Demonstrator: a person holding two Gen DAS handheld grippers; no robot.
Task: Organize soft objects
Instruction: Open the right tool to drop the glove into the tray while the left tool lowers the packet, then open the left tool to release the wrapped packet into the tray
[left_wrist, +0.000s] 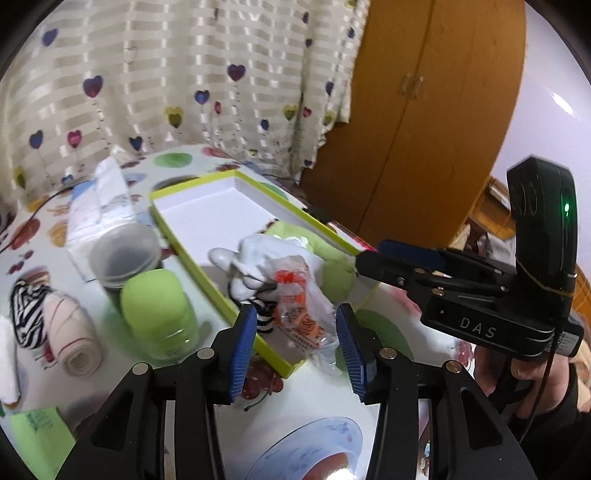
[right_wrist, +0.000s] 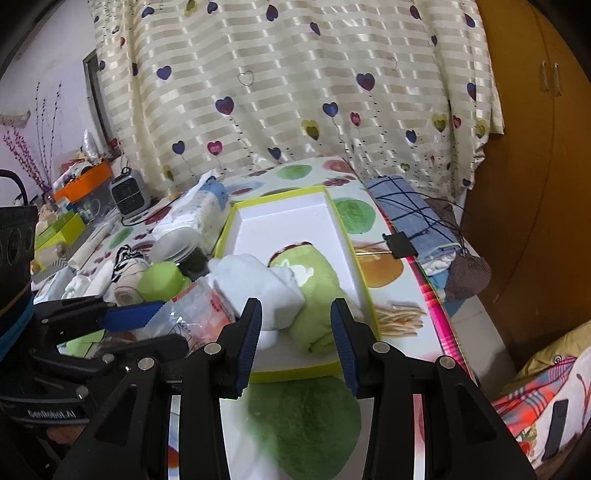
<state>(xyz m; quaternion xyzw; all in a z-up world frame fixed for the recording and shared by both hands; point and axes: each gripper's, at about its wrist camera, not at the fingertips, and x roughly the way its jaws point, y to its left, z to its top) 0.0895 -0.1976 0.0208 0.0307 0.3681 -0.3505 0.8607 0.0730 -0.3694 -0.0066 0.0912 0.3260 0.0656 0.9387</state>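
the left gripper stood with its blue pads apart, low in the middle of its own view, and the crinkly plastic packet lay between them without either pad pressing it. to my eye it had been let go there on purpose, its far end inside the yellow-rimmed box and its near end draped over the box's near edge onto the table. the soft things were gathered in that near end of the box: a white sock bundle against the left wall and a green rolled cloth beside it, so the far half of the white floor stayed bare for more.

the right gripper hung with its jaws apart and nothing in them, centre low in its view, just above the green roll and the box's near rim.

to the left of the box, things crowded close: a green-capped jar, a clear lidded tub, a zebra-striped sock and a rolled beige bandage. i'd guess any reach there would need care; the box's right side looked freer.
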